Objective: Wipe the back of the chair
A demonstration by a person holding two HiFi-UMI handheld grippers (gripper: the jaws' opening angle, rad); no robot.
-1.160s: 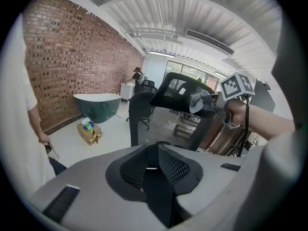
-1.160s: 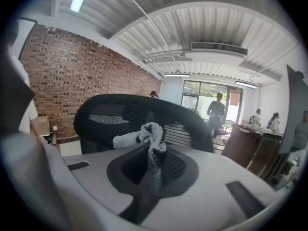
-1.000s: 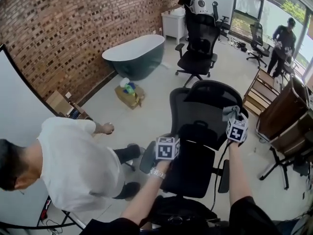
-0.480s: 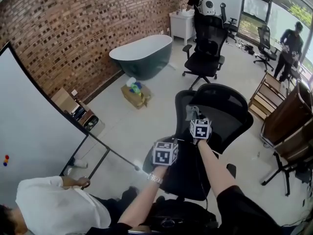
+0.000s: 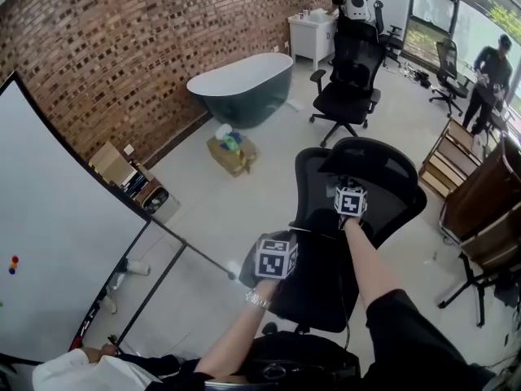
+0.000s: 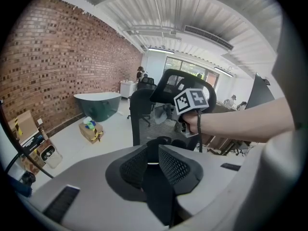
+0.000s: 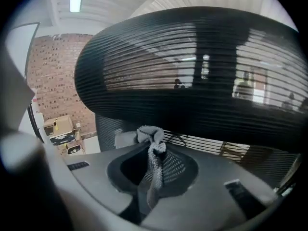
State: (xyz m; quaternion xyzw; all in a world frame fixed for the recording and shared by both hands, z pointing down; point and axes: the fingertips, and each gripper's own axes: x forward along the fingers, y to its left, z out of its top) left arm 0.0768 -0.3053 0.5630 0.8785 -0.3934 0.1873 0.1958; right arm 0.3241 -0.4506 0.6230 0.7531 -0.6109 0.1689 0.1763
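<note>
Jaws together and seemingly empty, your left gripper [image 6: 153, 163] hangs low beside the seat [image 5: 319, 290], clear of the work. Farther out, your right gripper [image 7: 155, 170] pinches a grey cloth [image 7: 153, 150] tight, held up at the upper mesh of the chair back [image 5: 392, 187], placed to rub there.

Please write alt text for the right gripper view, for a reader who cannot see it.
The right gripper, its jaws shut on a grey cloth, is held close in front of a black mesh chair that fills most of the view. A brick wall and a cardboard box show at the left.
</note>
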